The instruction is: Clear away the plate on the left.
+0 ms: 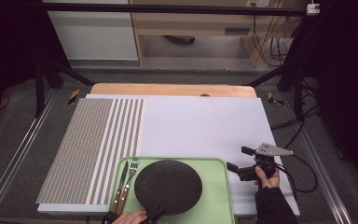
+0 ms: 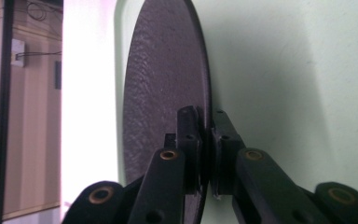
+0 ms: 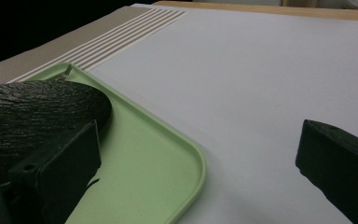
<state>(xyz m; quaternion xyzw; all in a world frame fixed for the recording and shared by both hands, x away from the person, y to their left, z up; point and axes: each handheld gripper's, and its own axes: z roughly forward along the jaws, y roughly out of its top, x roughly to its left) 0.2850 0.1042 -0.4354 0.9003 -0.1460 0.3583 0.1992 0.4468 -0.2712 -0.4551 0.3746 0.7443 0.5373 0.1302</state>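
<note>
- Left gripper [image 2: 205, 140] clamped on the near rim of the plate [image 1: 168, 185], jaws pinching the edge from both faces.
- Plate sits on the green tray [image 1: 219, 196] at my side of the table, right of the knife [image 1: 120, 183] and fork [image 1: 129, 179].
- Right gripper [image 1: 240, 161] released, jaws wide, nothing between them; it hangs just off the tray's right edge over the white mat [image 1: 200, 126].
- Key relation: plate lies straight ahead of my left tool and left of my right one. Left hand is nearer, already holding; any lift looks like the left's job.

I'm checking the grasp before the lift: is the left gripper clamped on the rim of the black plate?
Yes, in the left gripper view the left gripper has its jaws closed on the black plate's edge.
</note>
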